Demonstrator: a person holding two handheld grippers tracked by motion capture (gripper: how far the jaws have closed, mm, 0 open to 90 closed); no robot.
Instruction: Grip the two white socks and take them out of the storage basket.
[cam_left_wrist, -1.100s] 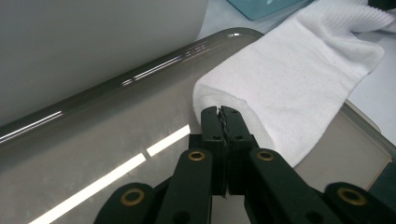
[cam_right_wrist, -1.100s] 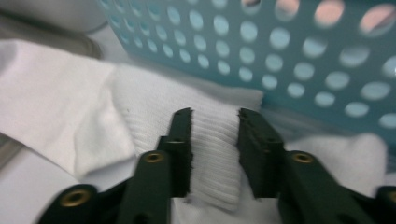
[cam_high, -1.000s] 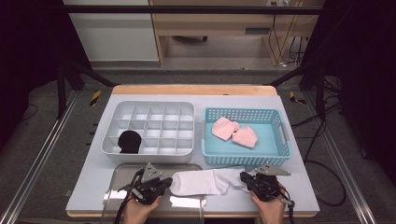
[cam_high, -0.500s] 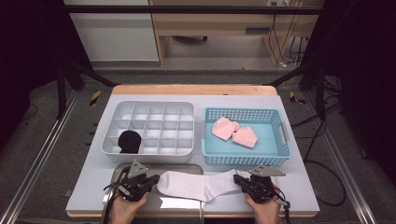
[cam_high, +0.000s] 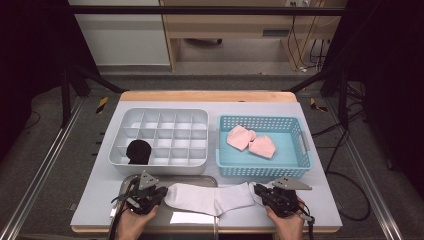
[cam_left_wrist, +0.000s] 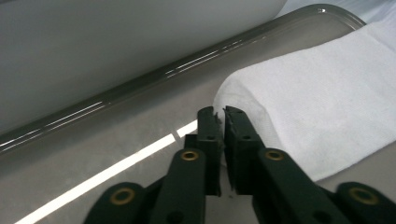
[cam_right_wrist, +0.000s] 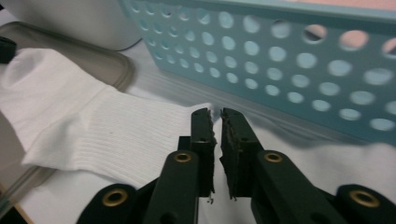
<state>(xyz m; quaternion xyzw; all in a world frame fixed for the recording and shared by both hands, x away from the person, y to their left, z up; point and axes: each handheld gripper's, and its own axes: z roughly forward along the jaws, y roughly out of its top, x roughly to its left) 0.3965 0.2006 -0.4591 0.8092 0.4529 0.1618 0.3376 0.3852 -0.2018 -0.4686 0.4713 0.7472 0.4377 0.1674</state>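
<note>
A white sock (cam_high: 210, 197) lies stretched flat along the table's front edge, partly over a grey tray (cam_high: 200, 178). My left gripper (cam_high: 162, 193) is shut on the sock's left end; in the left gripper view the jaws (cam_left_wrist: 223, 112) pinch the edge of the sock (cam_left_wrist: 317, 102) over the tray (cam_left_wrist: 140, 81). My right gripper (cam_high: 257, 190) is shut on the sock's right end. In the right gripper view its tips (cam_right_wrist: 216, 112) clamp the ribbed cuff of the sock (cam_right_wrist: 107, 130), just in front of the blue basket (cam_right_wrist: 303, 60).
A white divided organizer (cam_high: 165, 116) stands at mid left with a black rolled sock (cam_high: 139, 151) in a front cell. The blue perforated basket (cam_high: 302, 145) at the right holds two pink folded items (cam_high: 250, 141). A white slip (cam_high: 187, 218) lies at the front edge.
The two grippers have moved apart, the left one going left, and the sock between them has been pulled out from a short bunch to full length.
</note>
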